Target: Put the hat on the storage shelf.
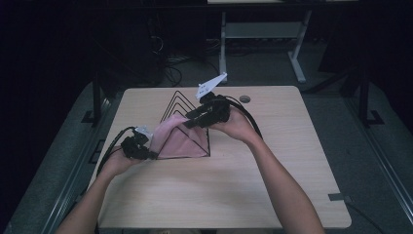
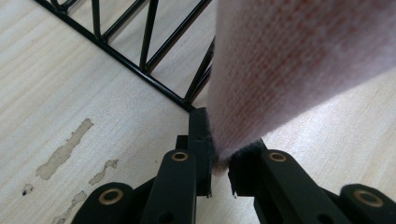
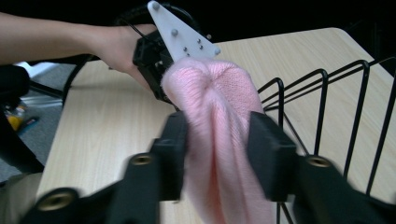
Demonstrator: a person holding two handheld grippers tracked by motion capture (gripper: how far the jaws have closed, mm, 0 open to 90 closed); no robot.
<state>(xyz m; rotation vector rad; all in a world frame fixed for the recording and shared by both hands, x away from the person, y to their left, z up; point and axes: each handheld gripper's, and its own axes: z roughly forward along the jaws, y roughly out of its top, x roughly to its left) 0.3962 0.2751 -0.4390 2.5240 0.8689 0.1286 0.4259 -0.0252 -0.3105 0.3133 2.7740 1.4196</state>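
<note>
Pink knitted cloth (image 1: pixel 176 139) is stretching between my two tongs, hanging over the black wire rack (image 1: pixel 181 103) that is standing on the wooden tabletop (image 1: pixel 219 185). My left tongs (image 1: pixel 146 155) are clenching one end of the cloth low down near the tabletop, just beside the rack's bottom rail; in the left gripper view the fabric's edge is pinched tight between the black jaws. My right tongs (image 1: pixel 187 120) are holding the other end higher up, above the rack. In the right gripper view a bunched fold of the cloth (image 3: pixel 219 140) is sitting between the two jaws, with both pads pressing against its sides. Beyond that fold, my left hand (image 3: pixel 119 46) is showing with its gripper's grey plate just behind the cloth.
</note>
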